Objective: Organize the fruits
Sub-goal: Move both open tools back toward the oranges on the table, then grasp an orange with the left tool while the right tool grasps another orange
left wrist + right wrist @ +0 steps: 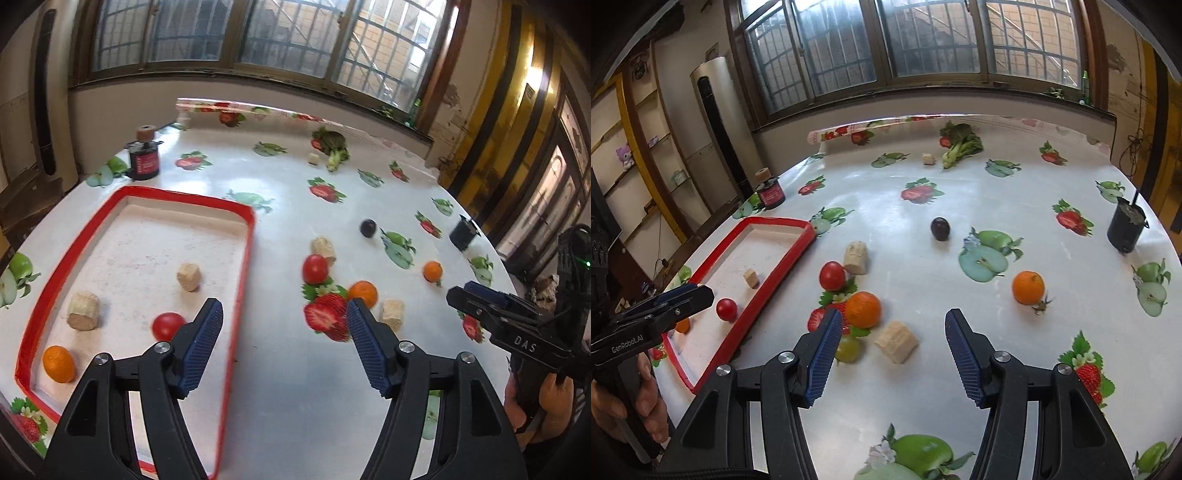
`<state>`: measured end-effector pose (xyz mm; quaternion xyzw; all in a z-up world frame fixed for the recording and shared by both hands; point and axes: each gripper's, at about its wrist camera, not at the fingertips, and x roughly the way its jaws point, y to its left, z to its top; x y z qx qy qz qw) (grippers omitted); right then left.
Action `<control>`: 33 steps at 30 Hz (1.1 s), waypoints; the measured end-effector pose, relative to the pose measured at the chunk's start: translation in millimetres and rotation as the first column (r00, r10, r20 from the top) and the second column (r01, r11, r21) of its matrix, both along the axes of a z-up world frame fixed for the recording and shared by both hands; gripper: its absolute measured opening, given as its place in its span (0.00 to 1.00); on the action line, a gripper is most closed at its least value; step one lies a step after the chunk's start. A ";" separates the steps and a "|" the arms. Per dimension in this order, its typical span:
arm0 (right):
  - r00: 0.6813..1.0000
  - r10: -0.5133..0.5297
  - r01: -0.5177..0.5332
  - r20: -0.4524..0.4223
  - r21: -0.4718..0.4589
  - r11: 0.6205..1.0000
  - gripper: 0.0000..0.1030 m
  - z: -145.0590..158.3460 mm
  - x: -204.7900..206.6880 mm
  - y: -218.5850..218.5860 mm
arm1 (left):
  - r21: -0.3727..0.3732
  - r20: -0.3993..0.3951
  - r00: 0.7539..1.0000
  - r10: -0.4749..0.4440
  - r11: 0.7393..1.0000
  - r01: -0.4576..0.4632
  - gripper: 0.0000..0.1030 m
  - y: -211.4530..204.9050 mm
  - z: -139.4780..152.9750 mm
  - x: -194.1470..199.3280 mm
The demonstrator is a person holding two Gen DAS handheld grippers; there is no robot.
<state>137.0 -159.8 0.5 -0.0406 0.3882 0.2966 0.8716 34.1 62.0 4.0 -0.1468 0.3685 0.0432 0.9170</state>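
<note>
Hovering above the table, the left gripper has its jaws spread with nothing between them, right over the red tray's near long rim. Inside the tray lie a tomato, an orange and two cork-like pieces. The right gripper is spread too and empty, further out from the tray. Beside the tray sit a second tomato, an orange, a green grape and a pale chunk; well beyond are another orange and a dark plum.
</note>
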 end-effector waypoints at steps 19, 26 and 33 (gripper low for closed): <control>0.992 -0.122 0.121 -0.037 -0.040 0.992 0.58 -28.2 43.7 -56.5 | 0.083 -0.109 0.985 -0.133 0.986 0.142 0.70 -49.6 -18.1 50.8; 0.991 -0.130 0.127 -0.033 -0.092 0.988 0.58 -38.9 78.3 -50.7 | 0.090 -0.151 0.976 -0.160 0.980 0.175 0.70 -64.3 -28.9 78.3; 0.990 -0.140 0.134 -0.032 -0.136 0.982 0.53 -53.9 103.9 -48.6 | 0.113 -0.205 0.964 -0.171 0.974 0.197 0.70 -75.1 -48.6 105.1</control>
